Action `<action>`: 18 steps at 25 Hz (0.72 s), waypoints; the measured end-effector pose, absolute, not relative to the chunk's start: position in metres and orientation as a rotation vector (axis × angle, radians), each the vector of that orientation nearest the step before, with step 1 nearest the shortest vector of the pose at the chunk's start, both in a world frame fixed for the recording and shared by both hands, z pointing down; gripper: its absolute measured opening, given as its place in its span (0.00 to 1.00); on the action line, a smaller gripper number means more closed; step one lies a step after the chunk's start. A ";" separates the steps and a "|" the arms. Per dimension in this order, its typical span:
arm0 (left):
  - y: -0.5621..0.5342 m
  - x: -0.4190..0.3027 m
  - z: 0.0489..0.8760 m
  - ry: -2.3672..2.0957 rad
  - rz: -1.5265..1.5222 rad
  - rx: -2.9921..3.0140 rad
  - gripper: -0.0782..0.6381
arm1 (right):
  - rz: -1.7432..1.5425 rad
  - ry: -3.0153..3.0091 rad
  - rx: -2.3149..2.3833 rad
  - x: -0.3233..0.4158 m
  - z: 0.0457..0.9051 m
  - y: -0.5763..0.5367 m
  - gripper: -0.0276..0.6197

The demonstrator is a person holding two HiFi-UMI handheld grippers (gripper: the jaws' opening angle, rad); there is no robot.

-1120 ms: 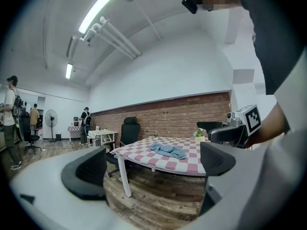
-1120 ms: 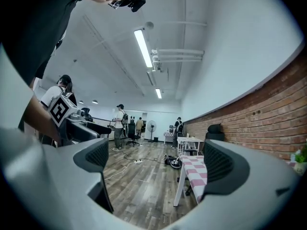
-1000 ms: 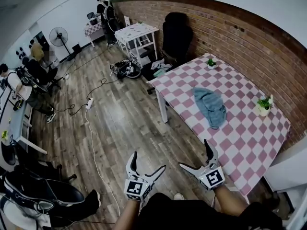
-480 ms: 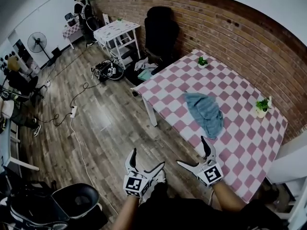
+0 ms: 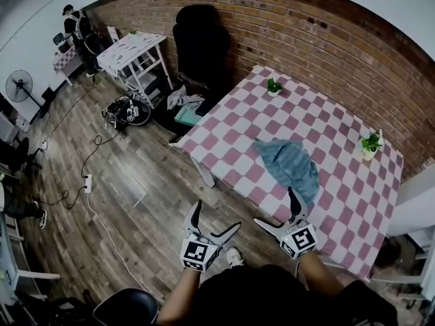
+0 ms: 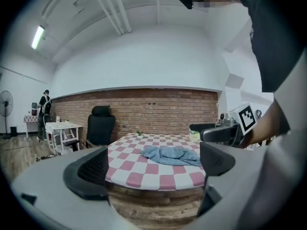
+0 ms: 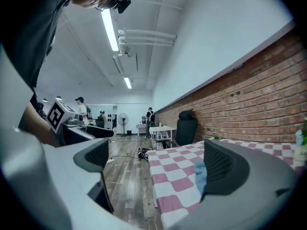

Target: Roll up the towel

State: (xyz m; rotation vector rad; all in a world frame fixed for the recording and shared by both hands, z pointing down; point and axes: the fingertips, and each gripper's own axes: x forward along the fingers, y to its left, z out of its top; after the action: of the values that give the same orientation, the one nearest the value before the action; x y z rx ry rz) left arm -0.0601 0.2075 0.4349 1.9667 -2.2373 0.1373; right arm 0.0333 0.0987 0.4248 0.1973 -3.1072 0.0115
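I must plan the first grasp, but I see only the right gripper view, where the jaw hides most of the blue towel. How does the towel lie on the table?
Observer: In the head view the towel lies crumpled in a long heap on the checked table, not spread flat.
Operator: Does a gripper touch it?
Observer: No. The right gripper and the left gripper are held in the air at the table's near side, both open, nothing between the jaws.
Operator: Does anything stand against the towel?
Observer: No. A potted plant at the far corner and a second plant at the right end stand well apart from it.
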 end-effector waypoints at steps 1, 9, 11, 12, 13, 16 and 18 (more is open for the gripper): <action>0.202 -0.066 0.436 -2.220 0.148 1.988 0.93 | 0.014 -3.104 0.223 0.030 0.426 0.095 0.96; 0.144 -0.097 0.452 -2.102 0.200 2.092 0.92 | 0.033 -3.069 0.419 0.027 0.436 0.045 0.96; 0.125 -0.100 0.463 -2.056 0.242 2.112 0.92 | 0.051 -3.062 0.460 0.029 0.440 0.030 0.96; 0.115 -0.100 0.469 -2.028 0.265 2.129 0.91 | 0.059 -3.058 0.482 0.031 0.442 0.022 0.96; 0.104 -0.100 0.473 -2.004 0.282 2.148 0.91 | 0.066 -3.053 0.502 0.033 0.445 0.014 0.96; 0.066 -0.103 0.485 -1.939 0.350 2.195 0.87 | 0.074 -3.039 0.547 0.035 0.451 -0.016 0.96; 0.041 -0.105 0.495 -1.876 0.405 2.224 0.87 | 0.086 -3.033 0.571 0.035 0.452 -0.037 0.95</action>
State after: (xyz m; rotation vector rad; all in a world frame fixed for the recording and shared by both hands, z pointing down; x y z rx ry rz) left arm -0.1046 0.0407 0.4948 2.2240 -1.8760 0.4051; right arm 0.0347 -0.0371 0.4519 0.5710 -3.0334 0.0859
